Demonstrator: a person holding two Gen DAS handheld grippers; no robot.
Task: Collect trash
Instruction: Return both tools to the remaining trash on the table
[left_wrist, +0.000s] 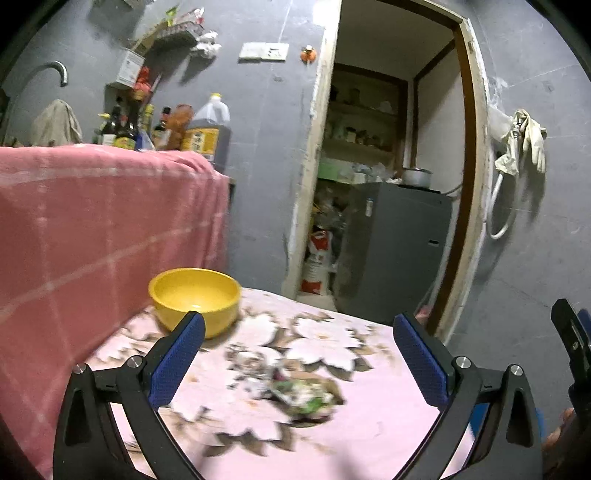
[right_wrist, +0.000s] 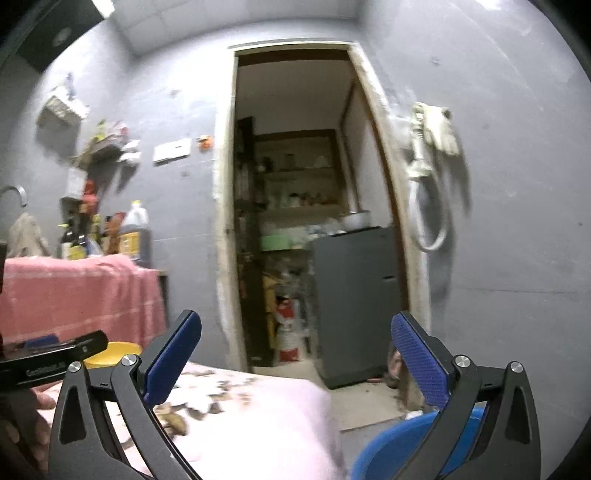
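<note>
Both grippers open above the table.
Left gripper (left_wrist: 297, 354) and right gripper (right_wrist: 295, 354) hold nothing; trash (left_wrist: 306, 397) lies near the yellow bowl (left_wrist: 195, 301).

Both wrist cameras are looking forward past spread fingers, sharing the doorway (left_wrist: 388, 166) ahead; left is sitting nearer the table (left_wrist: 369, 443).

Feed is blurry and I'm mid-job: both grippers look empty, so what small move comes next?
Probably ease the left gripper forward and down over the crumpled scrap on the floral cloth. Its jaws stand wide open and empty, and the scrap lies between them, apart from the yellow bowl. The right gripper points off toward the doorway.
</note>
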